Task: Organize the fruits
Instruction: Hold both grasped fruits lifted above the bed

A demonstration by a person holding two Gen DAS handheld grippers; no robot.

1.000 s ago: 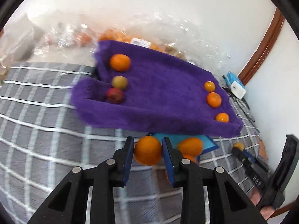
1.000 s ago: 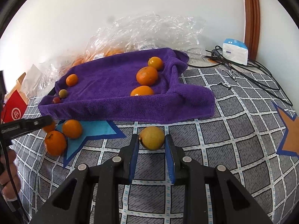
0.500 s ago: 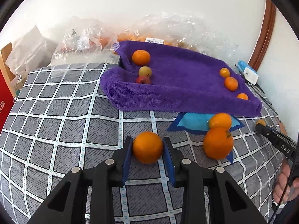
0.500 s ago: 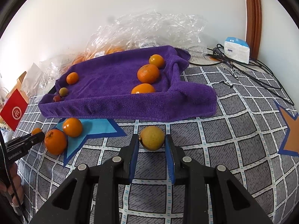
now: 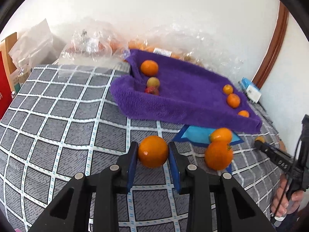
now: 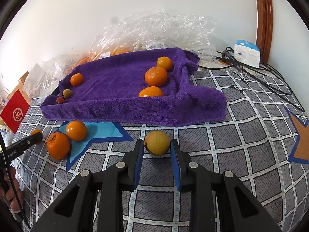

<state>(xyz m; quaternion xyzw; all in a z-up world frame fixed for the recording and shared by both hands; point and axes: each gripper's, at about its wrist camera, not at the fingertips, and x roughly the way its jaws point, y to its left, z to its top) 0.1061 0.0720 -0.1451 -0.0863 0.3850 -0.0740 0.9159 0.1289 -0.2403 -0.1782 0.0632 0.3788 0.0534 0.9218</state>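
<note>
My left gripper (image 5: 153, 151) is shut on an orange (image 5: 153, 148), held over the grey checked bed cover (image 5: 58, 127) in front of the purple towel (image 5: 189, 98). My right gripper (image 6: 156, 147) is shut on a yellow-green fruit (image 6: 157, 142) just before the towel's front edge (image 6: 123, 112). On the towel lie an orange (image 5: 149, 68), a yellowish fruit (image 5: 153, 82) and a red fruit (image 5: 152, 90) at one end, and three oranges (image 6: 156, 76) at the other. Two loose oranges (image 5: 218, 157) sit on a blue star patch (image 6: 100, 130).
Crumpled clear plastic bags (image 6: 158, 31) with more fruit lie behind the towel along the white wall. A white and blue box (image 6: 247, 53) and black cables (image 6: 256, 73) are at the far right, and a red carton (image 6: 14, 114) at the left. A hand (image 5: 283, 199) grips the right tool.
My left gripper has carried the orange back and leftward away from the towel, which now looks farther off. The right gripper and its fruit have not moved.
</note>
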